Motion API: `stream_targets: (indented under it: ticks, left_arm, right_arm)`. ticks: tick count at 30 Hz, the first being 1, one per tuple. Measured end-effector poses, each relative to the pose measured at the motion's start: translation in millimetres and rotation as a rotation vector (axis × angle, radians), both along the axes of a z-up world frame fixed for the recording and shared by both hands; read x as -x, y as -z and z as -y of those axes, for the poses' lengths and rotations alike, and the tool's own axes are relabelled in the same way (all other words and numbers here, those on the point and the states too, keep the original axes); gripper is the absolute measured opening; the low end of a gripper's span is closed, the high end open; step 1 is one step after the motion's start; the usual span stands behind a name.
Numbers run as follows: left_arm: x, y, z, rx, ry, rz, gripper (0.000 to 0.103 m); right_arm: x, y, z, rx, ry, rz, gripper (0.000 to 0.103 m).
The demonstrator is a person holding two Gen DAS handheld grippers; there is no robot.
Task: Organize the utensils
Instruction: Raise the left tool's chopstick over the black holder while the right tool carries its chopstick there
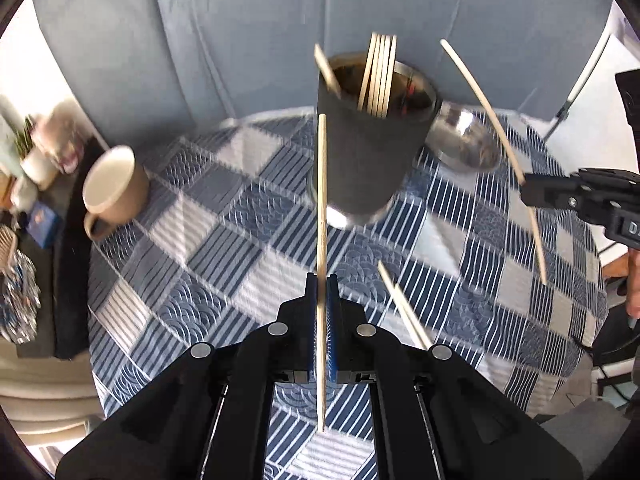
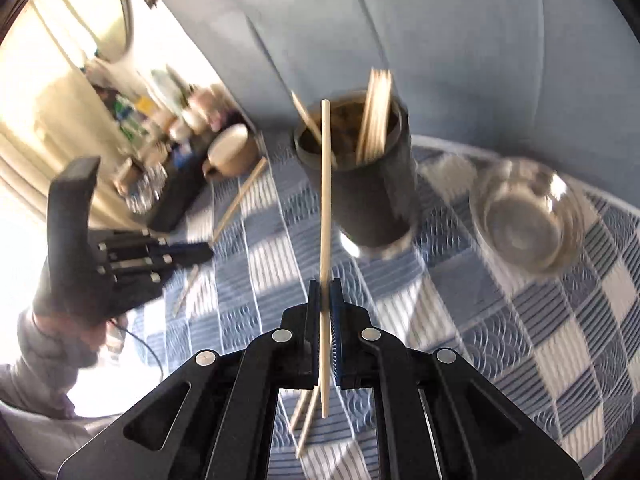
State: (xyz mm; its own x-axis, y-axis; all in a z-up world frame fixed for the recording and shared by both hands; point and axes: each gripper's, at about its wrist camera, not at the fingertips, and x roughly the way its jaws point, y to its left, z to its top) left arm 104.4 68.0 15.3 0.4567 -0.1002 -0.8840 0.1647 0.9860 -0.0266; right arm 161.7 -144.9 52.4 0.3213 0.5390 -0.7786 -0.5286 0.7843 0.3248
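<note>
Two grippers, each clamped on one pale wooden chopstick: left gripper (image 1: 322,292), right gripper (image 2: 325,296). One dark holder (image 1: 368,148) on the checked tablecloth (image 1: 224,240) contains roughly six more chopsticks; blur hinders counting. Two loose chopsticks (image 1: 404,308) lie on the cloth. One mug (image 1: 114,190), one steel bowl (image 1: 464,140).

Motion blur smears the shelf clutter (image 2: 152,148); the dark holder (image 1: 368,152) hides its chopsticks' lower ends.

- A home, likely a living or dining corner.
- Bench under a blue-and-white patchwork cloth (image 1: 224,216), with a ceramic mug (image 1: 114,190).
- Grey-blue sofa cushions (image 1: 200,40) behind.
- Cluttered side shelf (image 2: 160,140) of household bits.
</note>
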Motion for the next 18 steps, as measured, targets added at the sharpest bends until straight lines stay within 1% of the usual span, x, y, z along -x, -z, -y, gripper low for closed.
stream_targets:
  ticks: [3, 7, 12, 18]
  left_arm:
    - [-11.2, -21.5, 7.1, -0.006, 0.013, 0.052, 0.005]
    - [-25.6, -45.1, 16.6, -0.018, 0.027, 0.109, 0.005]
    - [-43.6, -66.4, 26.6, -0.04, 0.055, 0.157, 0.005]
    - [-68.6, -83.7, 33.6, -0.031, 0.067, 0.195, 0.005]
  right_arm:
    - [-13.8, -17.6, -4.0, -0.005, 0.003, 0.048, 0.005]
    - [-30.1, -33.4, -8.8, -0.027, 0.014, 0.082, 0.005]
    - [-49.9, -49.5, -11.0, -0.048, 0.012, 0.111, 0.005]
    - [-70.4, -58.7, -13.3, -0.048, 0.027, 0.141, 0.005]
